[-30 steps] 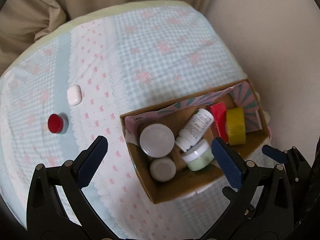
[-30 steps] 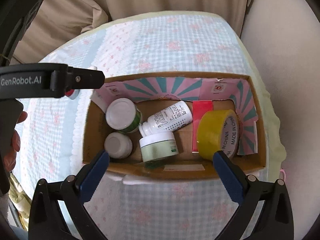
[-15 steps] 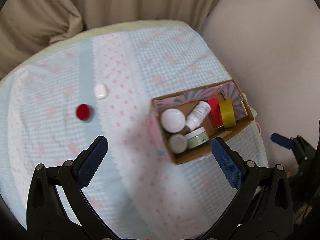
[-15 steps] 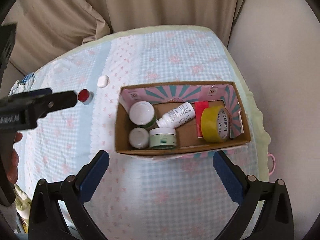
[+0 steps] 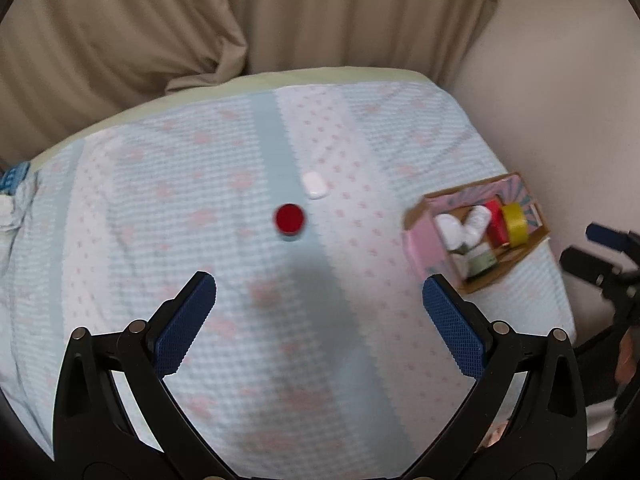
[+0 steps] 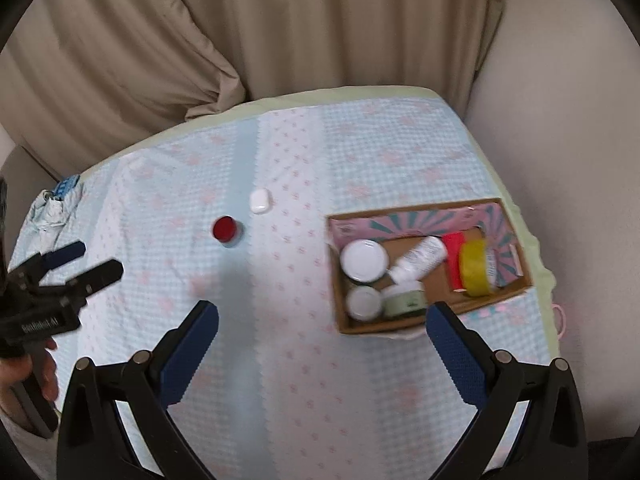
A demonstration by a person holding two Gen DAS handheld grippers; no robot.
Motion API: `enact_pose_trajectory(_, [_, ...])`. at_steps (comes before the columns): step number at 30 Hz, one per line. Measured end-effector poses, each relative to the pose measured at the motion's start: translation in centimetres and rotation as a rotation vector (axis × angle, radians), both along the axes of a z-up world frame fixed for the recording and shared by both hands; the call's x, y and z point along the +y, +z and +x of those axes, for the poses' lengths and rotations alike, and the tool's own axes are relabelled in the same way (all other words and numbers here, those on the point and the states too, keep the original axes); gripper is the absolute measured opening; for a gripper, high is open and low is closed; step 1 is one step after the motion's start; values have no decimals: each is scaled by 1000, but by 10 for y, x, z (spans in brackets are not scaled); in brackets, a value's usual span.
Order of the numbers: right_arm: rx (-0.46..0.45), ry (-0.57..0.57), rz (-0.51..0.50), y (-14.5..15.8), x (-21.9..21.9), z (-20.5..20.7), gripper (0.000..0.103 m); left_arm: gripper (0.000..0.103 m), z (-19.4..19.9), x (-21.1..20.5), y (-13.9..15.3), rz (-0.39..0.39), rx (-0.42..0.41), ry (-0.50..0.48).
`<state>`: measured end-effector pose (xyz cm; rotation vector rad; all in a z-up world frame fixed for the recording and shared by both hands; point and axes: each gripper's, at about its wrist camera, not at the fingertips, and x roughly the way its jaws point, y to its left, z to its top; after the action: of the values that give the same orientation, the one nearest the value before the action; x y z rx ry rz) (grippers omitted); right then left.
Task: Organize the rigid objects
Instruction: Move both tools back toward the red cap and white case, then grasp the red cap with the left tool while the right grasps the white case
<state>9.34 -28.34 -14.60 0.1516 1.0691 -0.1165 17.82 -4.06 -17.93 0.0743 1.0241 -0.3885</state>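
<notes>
A cardboard box (image 6: 516,294) (image 5: 416,216) sits at the table's right side. It holds white-lidded jars (image 6: 363,260), a white bottle (image 6: 420,260), a red item (image 6: 454,254) and a yellow tape roll (image 6: 474,268). A red-lidded jar (image 5: 289,219) (image 6: 225,229) and a small white case (image 5: 314,185) (image 6: 259,201) lie on the cloth left of the box. My left gripper (image 5: 319,312) is open and empty, high above the cloth, near side of the red jar. My right gripper (image 6: 322,340) is open and empty, high above the box's near left corner.
The table wears a light blue checked cloth (image 5: 200,184) with pink bows. Beige curtains (image 6: 280,28) hang behind. A crumpled blue-white item (image 6: 56,204) lies at the far left edge. A beige wall (image 6: 560,140) is at the right.
Both grippers have pulled up and back from the box, so the whole table shows. The left view has swung left toward the red jar and white case. Both stayed open.
</notes>
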Motion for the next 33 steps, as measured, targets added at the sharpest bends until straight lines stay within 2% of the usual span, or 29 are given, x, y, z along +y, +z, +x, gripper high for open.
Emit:
enact_pose_trajectory(3, [3, 22, 5, -3, 20, 25, 103, 103, 17, 19, -11, 0, 2, 23])
enact_pose_trajectory(7, [4, 67, 10, -10, 37, 68, 103, 103, 44, 35, -34, -39, 21, 54])
enact_pose_trajectory(13, [30, 132, -7, -37, 54, 147, 103, 103, 82, 28, -82, -42, 37, 38])
enact_pose_trajectory(19, [94, 185, 11, -99, 62, 229, 103, 102, 120, 3, -146, -58, 26, -17])
enact_pose_trajectory(23, [128, 190, 33, -146, 67, 265, 103, 99, 139, -15, -188, -74, 23, -53])
enact_pose_trajectory(25, [151, 184, 51, -169, 69, 277, 97, 97, 146, -23, -204, -67, 18, -69])
enact_pose_trajectory(29, [202, 184, 40, -217, 74, 297, 95, 91, 159, -33, -236, -55, 20, -93])
enact_pose_trajectory(31, [230, 192, 27, -237, 77, 303, 83, 89, 164, -37, -247, -52, 24, -106])
enact_pose_trajectory(33, [258, 201, 22, -252, 79, 310, 80, 87, 167, -40, -254, -49, 24, -120])
